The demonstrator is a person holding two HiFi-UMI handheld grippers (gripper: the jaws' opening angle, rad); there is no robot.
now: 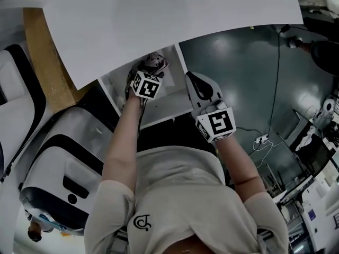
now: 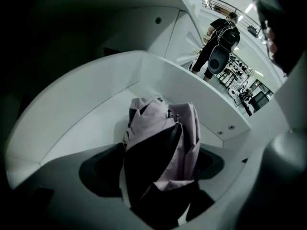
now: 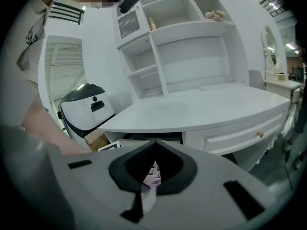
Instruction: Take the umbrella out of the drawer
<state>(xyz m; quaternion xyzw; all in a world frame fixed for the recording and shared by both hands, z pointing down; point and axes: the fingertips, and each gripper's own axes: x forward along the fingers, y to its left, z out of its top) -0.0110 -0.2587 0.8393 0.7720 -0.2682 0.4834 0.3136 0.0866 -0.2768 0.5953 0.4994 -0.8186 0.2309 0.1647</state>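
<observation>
A folded umbrella (image 1: 154, 61), pale pink with a dark part, lies in the open white drawer (image 1: 170, 100) under the desk top. In the left gripper view the umbrella (image 2: 163, 128) rests on the drawer floor (image 2: 86, 104), between the two dark pads (image 2: 101, 170) of my left gripper (image 2: 157, 166). Those jaws stand wide apart and do not press on it. In the head view my left gripper (image 1: 147, 74) reaches down into the drawer. My right gripper (image 1: 194, 79) hovers over the drawer's right front corner, shut and holding nothing. Through its pads in the right gripper view (image 3: 154, 143) a bit of umbrella (image 3: 152, 174) shows.
The white desk top (image 1: 159, 20) overhangs the back of the drawer. A white and black machine (image 1: 63, 168) stands at the left beside a brown board (image 1: 47, 57). Cables (image 1: 265, 137) lie on the grey floor at the right. White shelves (image 3: 192, 42) rise behind the desk.
</observation>
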